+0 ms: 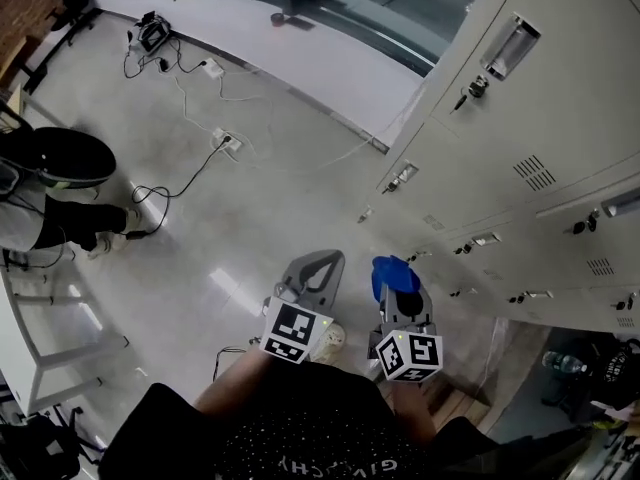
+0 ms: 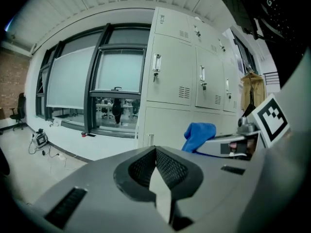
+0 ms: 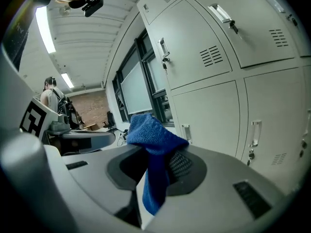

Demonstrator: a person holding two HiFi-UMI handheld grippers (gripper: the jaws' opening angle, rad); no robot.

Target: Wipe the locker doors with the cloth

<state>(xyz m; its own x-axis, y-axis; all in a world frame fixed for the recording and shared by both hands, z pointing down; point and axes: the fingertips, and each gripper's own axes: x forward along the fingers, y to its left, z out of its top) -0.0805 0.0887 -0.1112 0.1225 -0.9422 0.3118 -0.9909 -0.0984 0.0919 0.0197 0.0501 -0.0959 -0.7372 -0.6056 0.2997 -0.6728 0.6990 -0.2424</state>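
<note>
Pale grey metal locker doors (image 1: 560,98) fill the frame's right; lower centre, the right claw (image 1: 400,296) pinches a soft, floppy blue terry cloth (image 1: 392,273) at its bunched middle, which looks a sound hold. Left claw (image 1: 318,268) closed, empty.

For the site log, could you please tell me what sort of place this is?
Likely an office or lab locker area: a bank of grey metal lockers, a polished floor strewn with cables, and a glazed wall looking onto desks.

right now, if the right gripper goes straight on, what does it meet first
Probably the lower pale grey metal locker door, at a slant, with its clamped blue cloth leading; depth is unclear.
</note>
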